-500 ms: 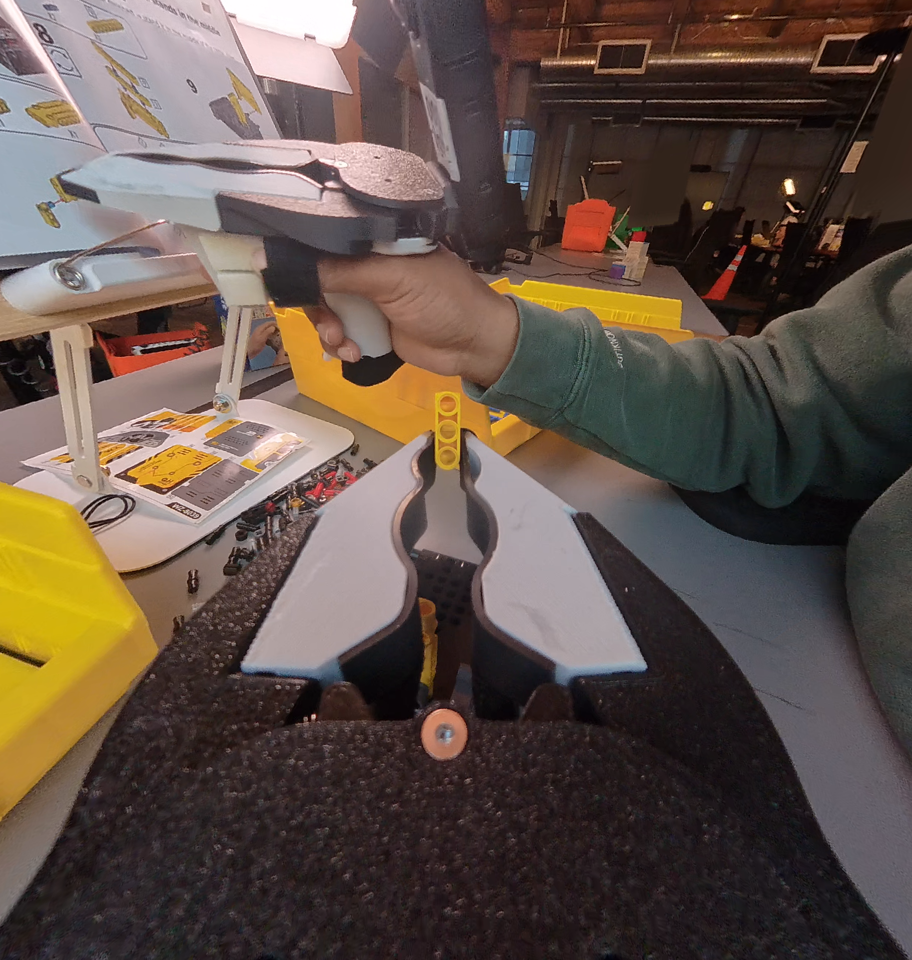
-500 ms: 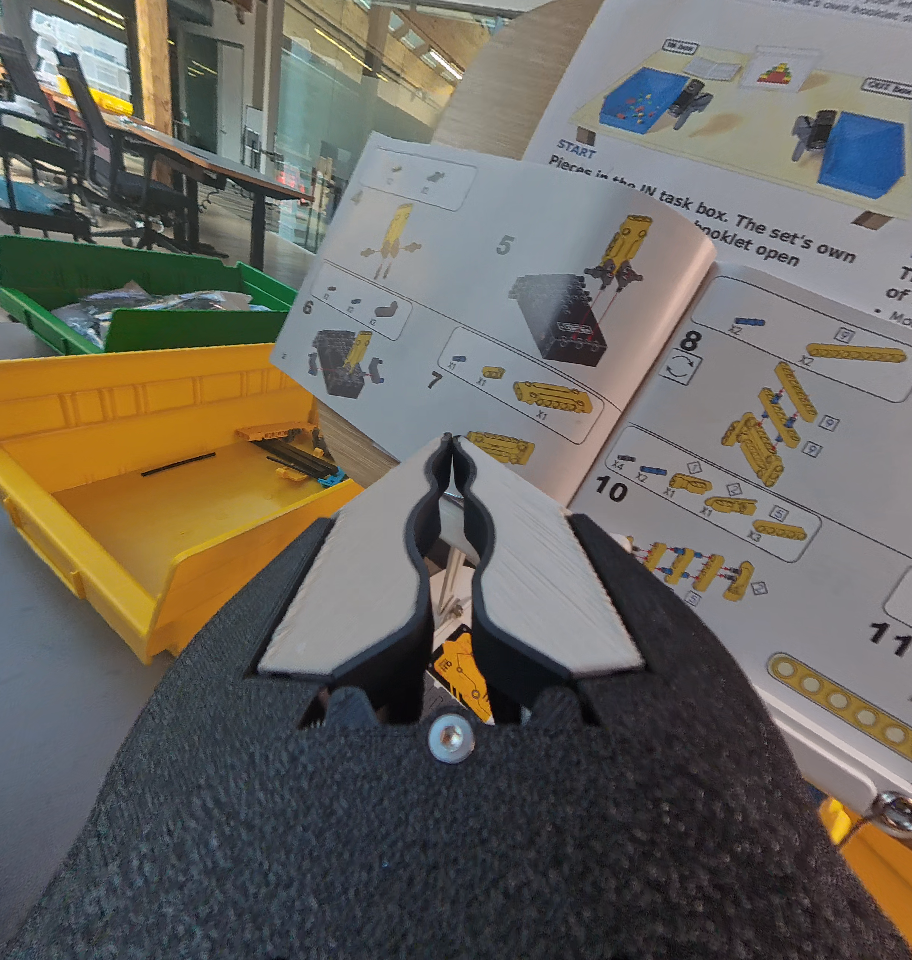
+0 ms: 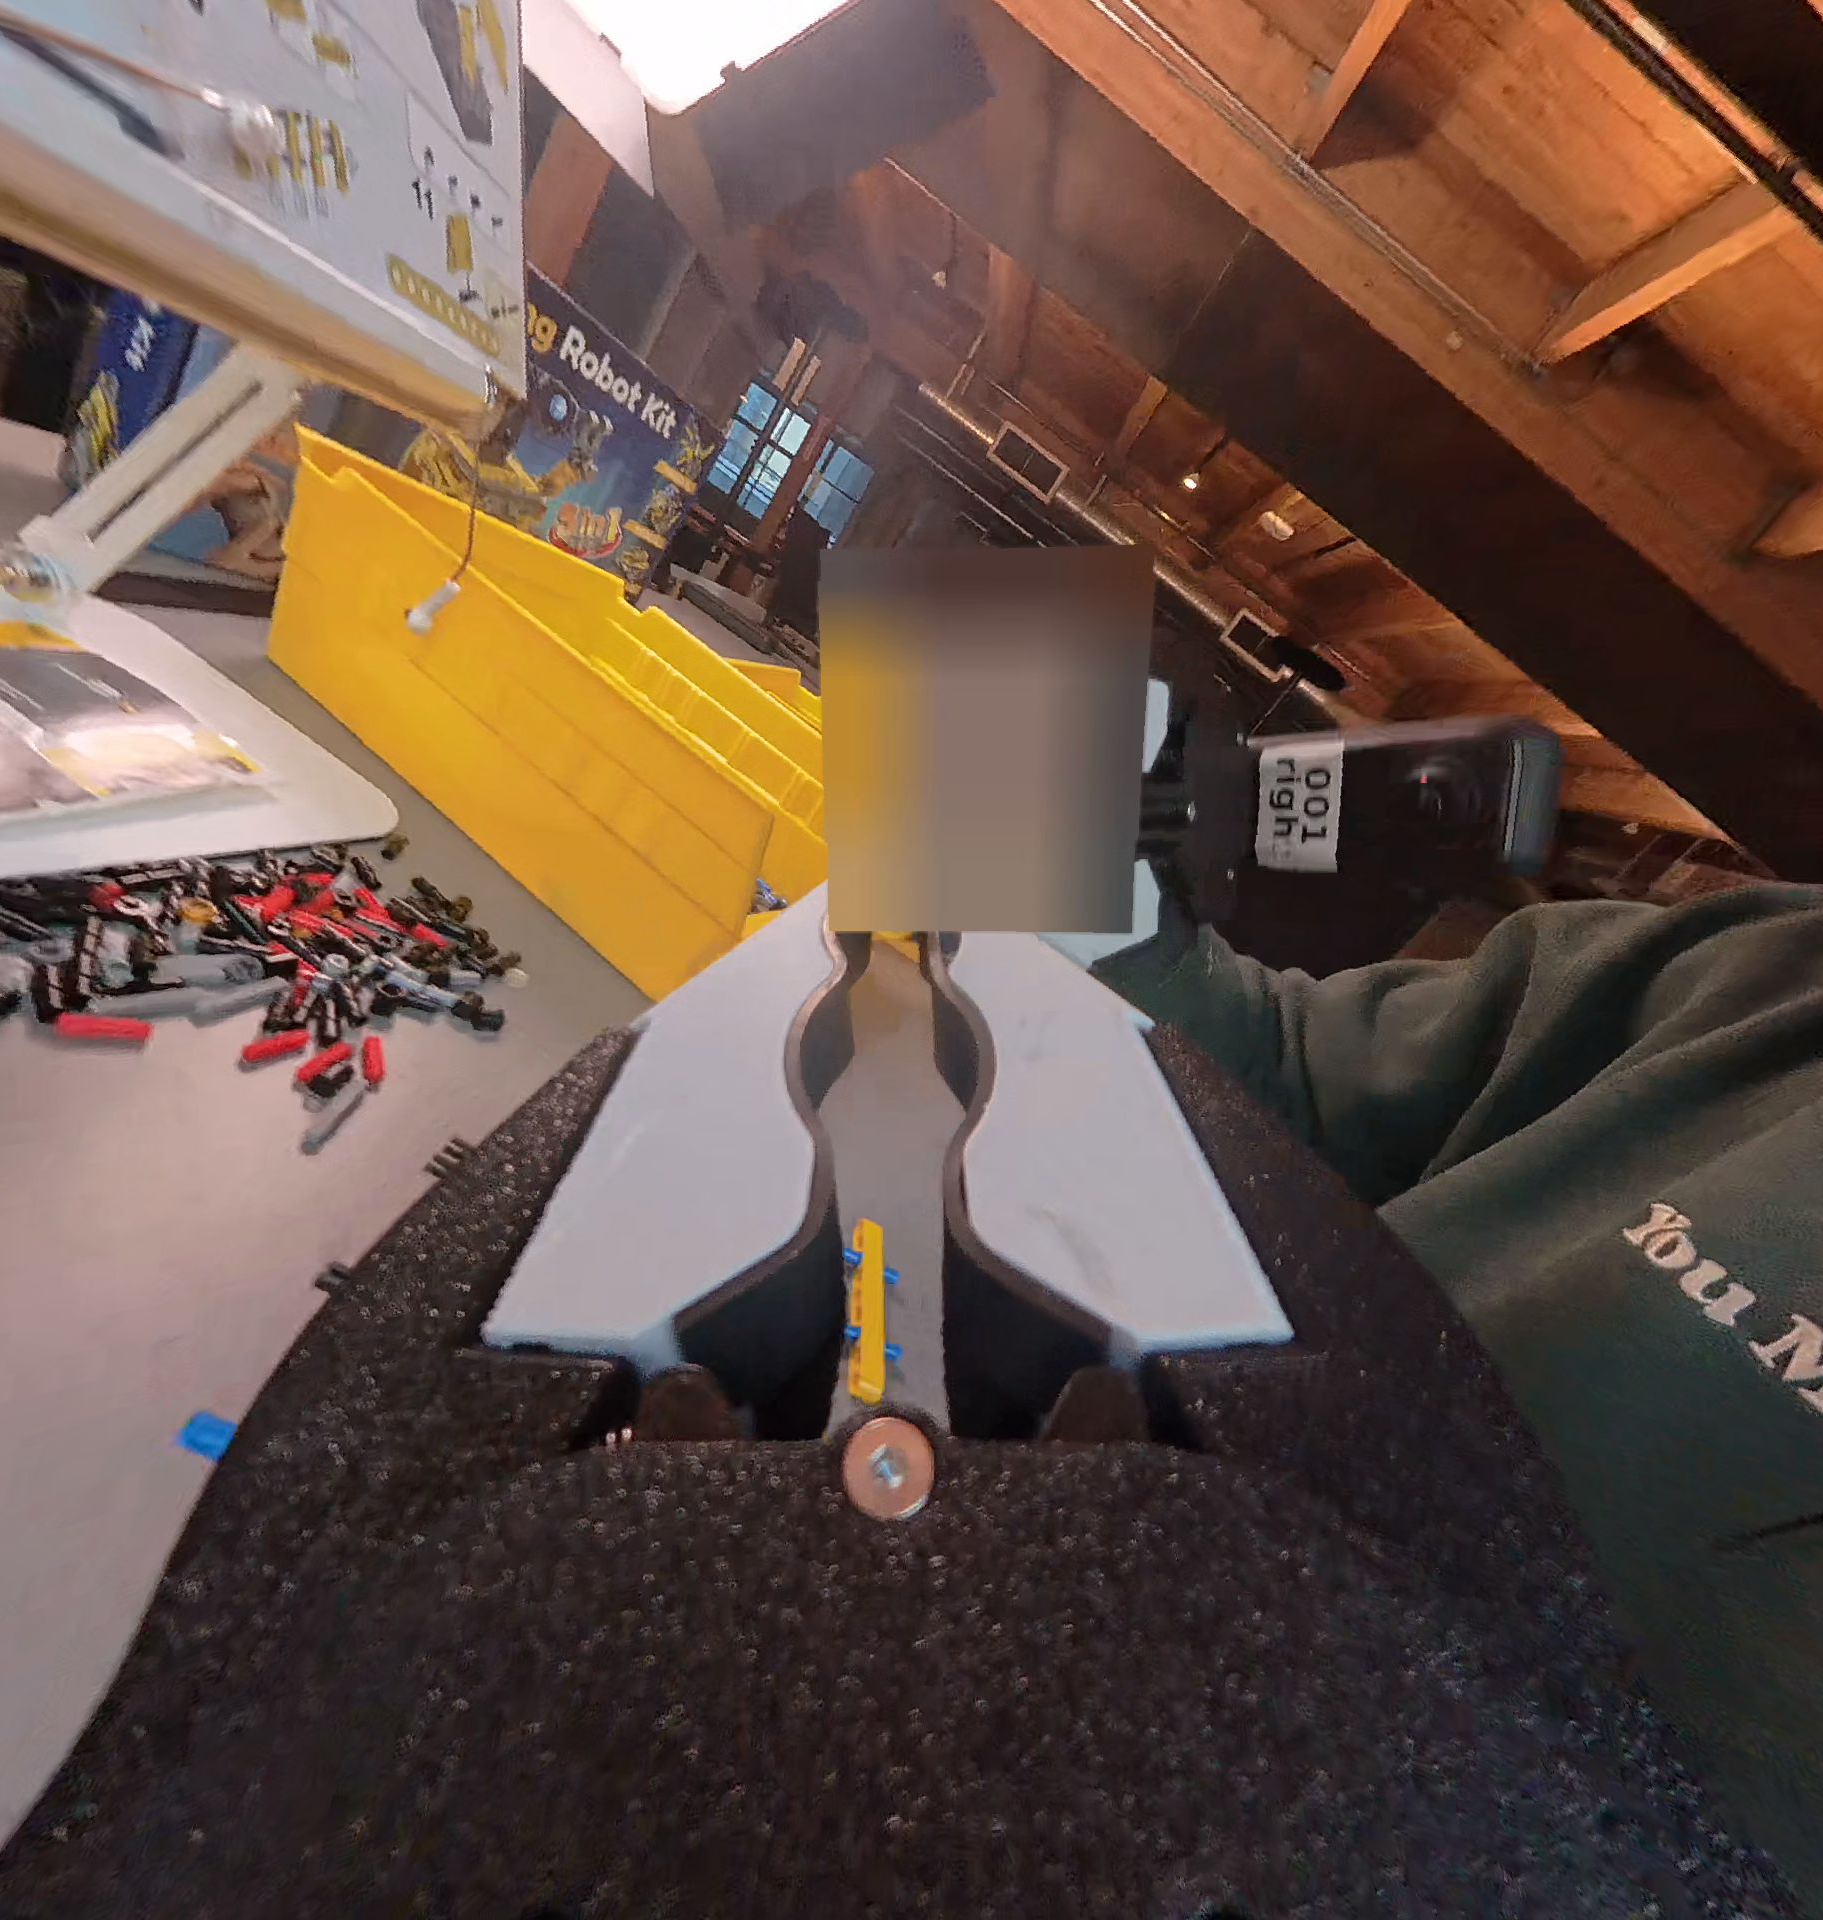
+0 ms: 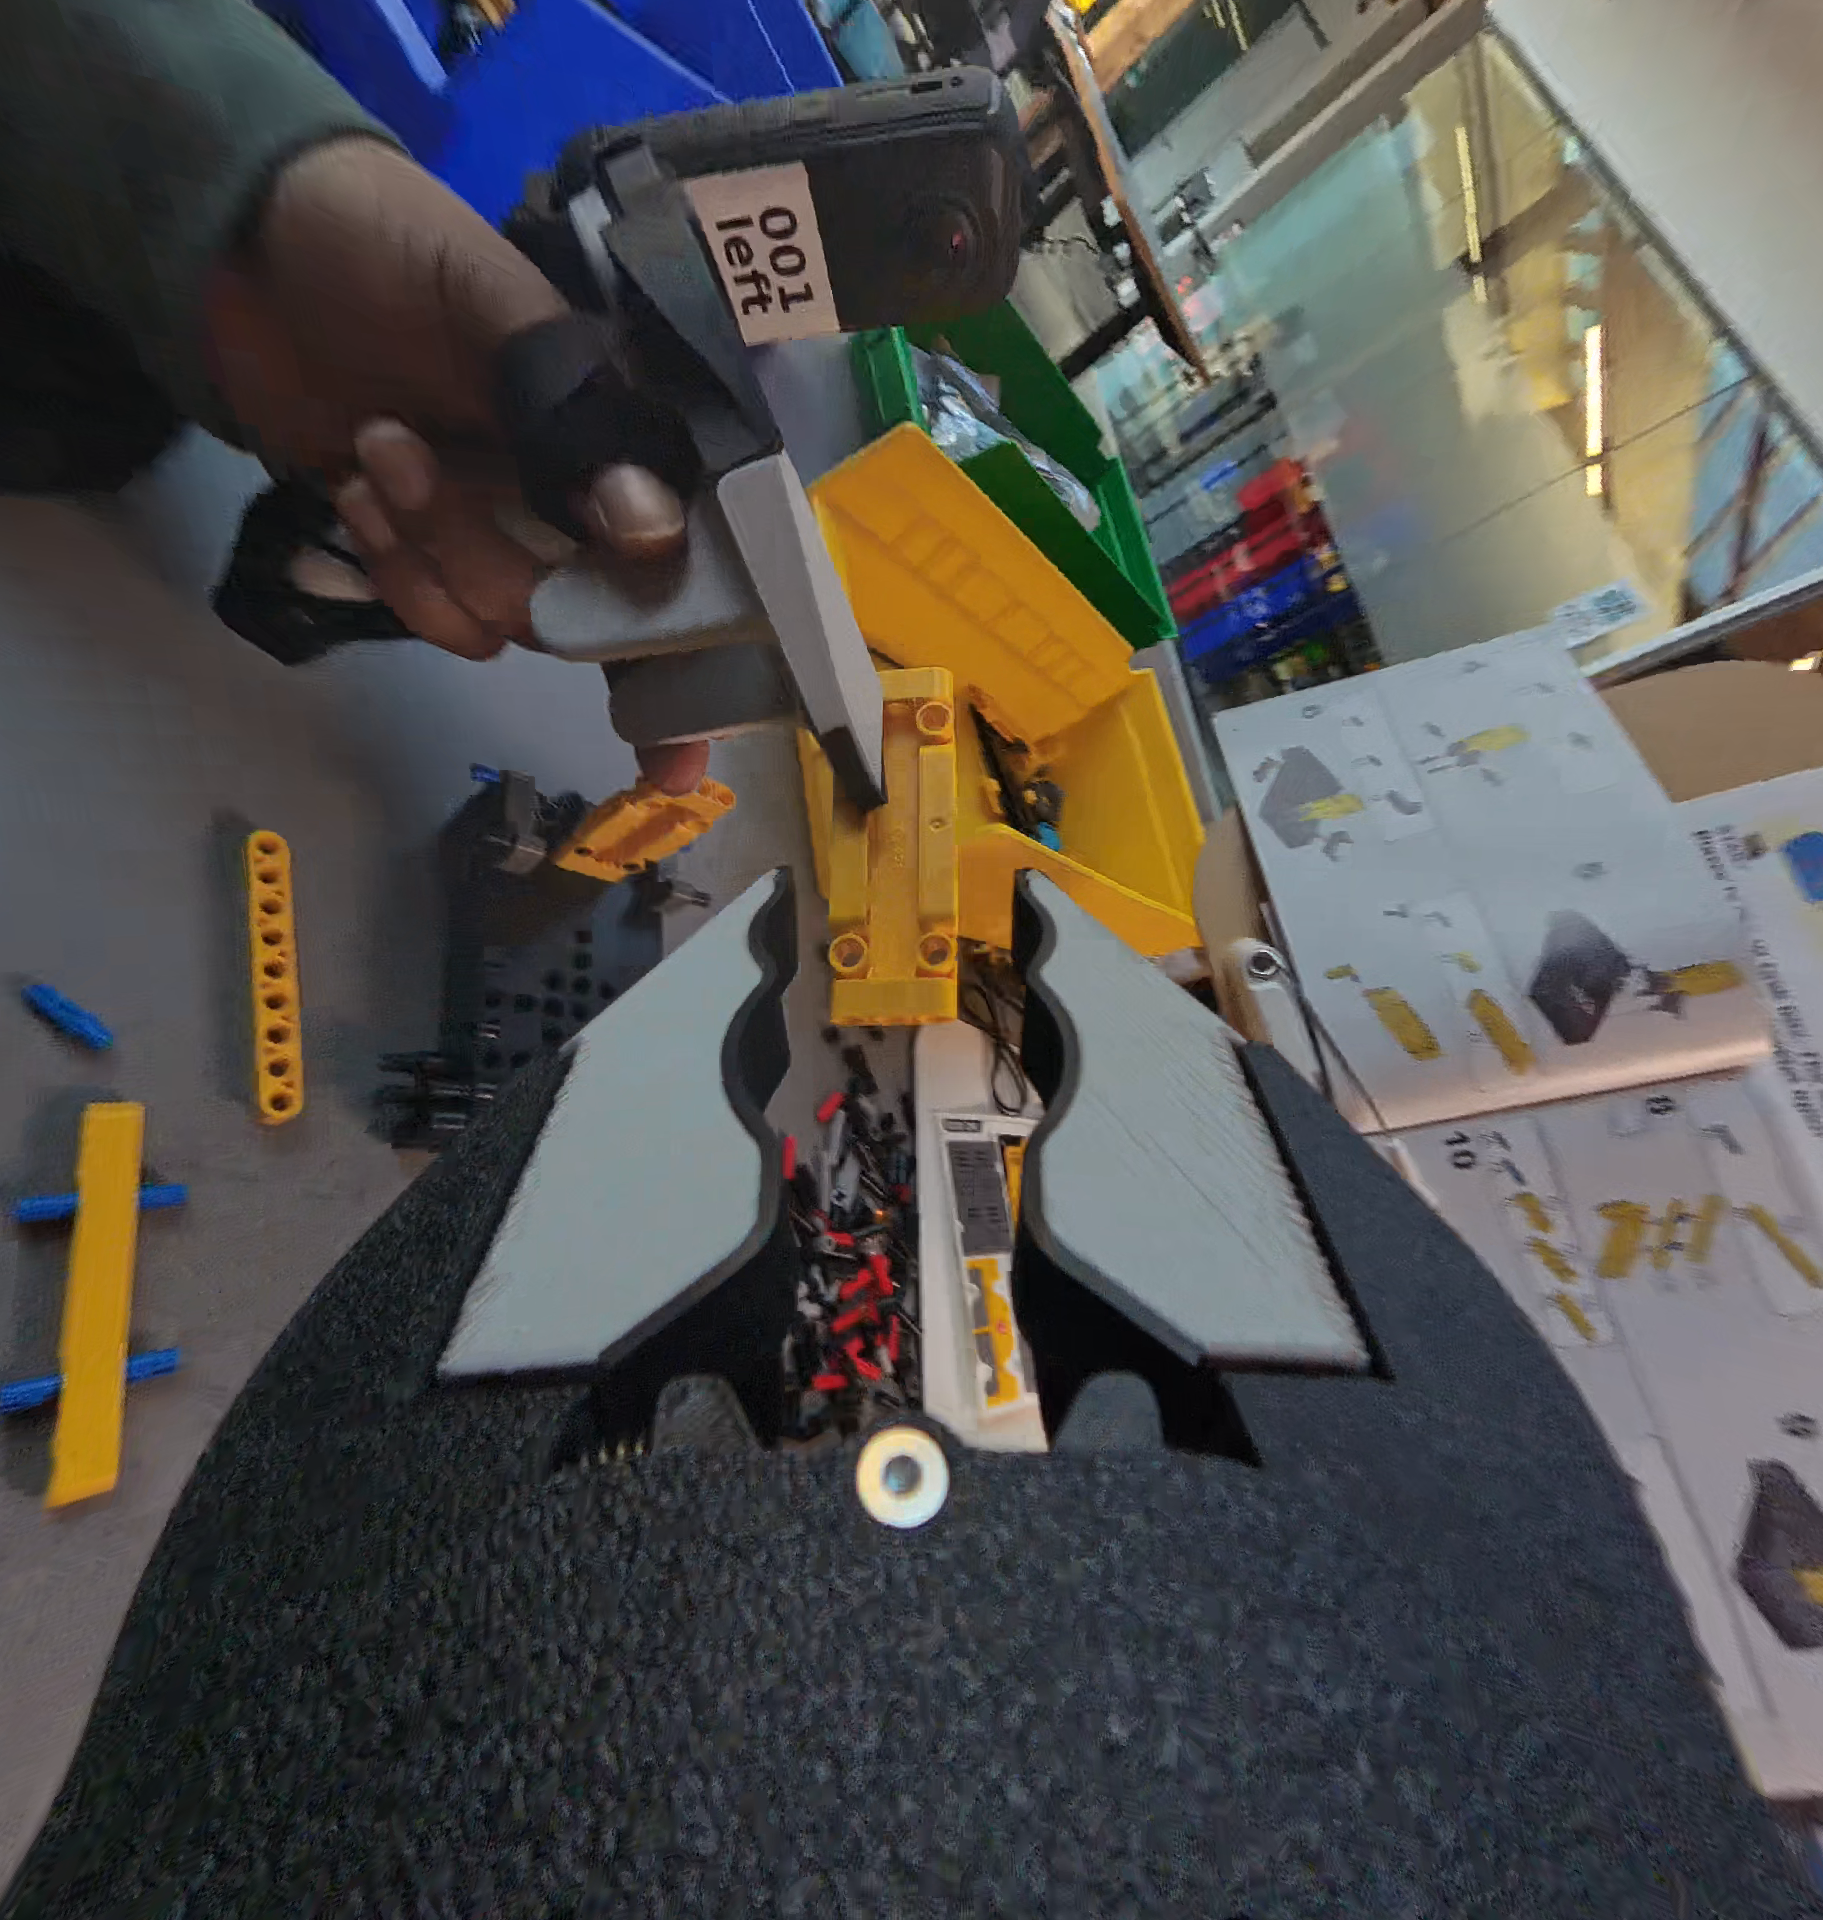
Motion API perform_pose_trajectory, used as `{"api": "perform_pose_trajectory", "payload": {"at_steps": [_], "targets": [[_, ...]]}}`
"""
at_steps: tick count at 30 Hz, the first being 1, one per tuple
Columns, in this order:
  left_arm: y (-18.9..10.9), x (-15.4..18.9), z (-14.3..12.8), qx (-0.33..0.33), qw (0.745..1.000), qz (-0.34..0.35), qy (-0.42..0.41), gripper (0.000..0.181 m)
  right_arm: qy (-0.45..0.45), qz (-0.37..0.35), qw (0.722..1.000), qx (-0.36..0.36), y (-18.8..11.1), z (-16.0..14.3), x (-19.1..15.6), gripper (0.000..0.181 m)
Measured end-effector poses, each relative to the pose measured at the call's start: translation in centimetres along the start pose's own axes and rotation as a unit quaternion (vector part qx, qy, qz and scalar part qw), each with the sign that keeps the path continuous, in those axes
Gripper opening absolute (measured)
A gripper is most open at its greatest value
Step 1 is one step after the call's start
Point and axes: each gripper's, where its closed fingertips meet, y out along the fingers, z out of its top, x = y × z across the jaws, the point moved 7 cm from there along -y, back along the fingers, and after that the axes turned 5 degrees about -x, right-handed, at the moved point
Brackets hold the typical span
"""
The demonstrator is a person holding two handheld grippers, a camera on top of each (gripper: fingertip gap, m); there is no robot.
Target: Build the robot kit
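The left hand-held gripper (image 4: 860, 790) was clamped on a yellow frame (image 4: 891, 862), a flat rectangular building piece with a round hole at each corner. It held the piece off the counter (image 4: 107, 675), in front of a yellow bin (image 4: 990, 603). From the left wrist view the fingertips of that hand-held gripper (image 3: 891, 940) sat close together, with only a sliver of yellow showing under a blurred patch. The right hand-held gripper (image 4: 902, 904) had its fingers well apart, and the frame stood just beyond and between their tips, touching neither. A hand (image 4: 398, 416) in a green sleeve (image 3: 1509, 1143) gripped the left tool. On the counter lay a yellow beam with blue pins (image 4: 96, 1299), a longer holed yellow beam (image 4: 271, 977), a loose blue pin (image 4: 65, 1016) and a black assembly (image 4: 533, 935) with a yellow part on it. A heap of small black and red pins (image 4: 855, 1247) lay beside a sticker sheet (image 4: 980, 1195). An open instruction booklet (image 4: 1489, 883) stood to the right, and a green bin (image 4: 1032, 436) sat behind the yellow one.
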Motion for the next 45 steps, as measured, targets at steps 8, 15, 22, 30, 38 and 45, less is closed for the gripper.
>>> {"api": "perform_pose_trajectory", "payload": {"at_steps": [8, 15, 22, 30, 38, 45], "targets": [[0.7, 1.0, -2.0, -0.099, 0.995, 0.013, 0.022, 0.033, 0.109, 0.112, 0.988, 0.005, -2.2, -1.6, -3.5, 0.023], [-0.1, 2.5, -6.4, -0.309, 0.921, 0.074, 0.225, 0.037, 0.184, 0.354, 0.916, -0.049, -4.5, -2.2, -12.6, 0.024], [-0.2, 4.1, -10.2, -0.441, 0.851, 0.058, 0.279, 0.016, 0.172, 0.373, 0.905, -0.114, -4.2, -3.3, -14.2, 0.024], [0.6, 4.4, -12.3, -0.502, 0.809, 0.075, 0.298, 0.008, 0.174, 0.355, 0.909, -0.129, -4.2, -4.0, -14.2, 0.024], [-0.1, 3.7, -10.2, -0.48, 0.824, 0.108, 0.281, 0.007, 0.176, 0.35, 0.91, -0.133, -5.2, -4.8, -14.0, 0.025], [1.8, 3.0, -11.3, -0.504, 0.812, 0.136, 0.261, 0.009, 0.173, 0.347, 0.913, -0.13, -5.2, -4.9, -13.9, 0.027]]}}
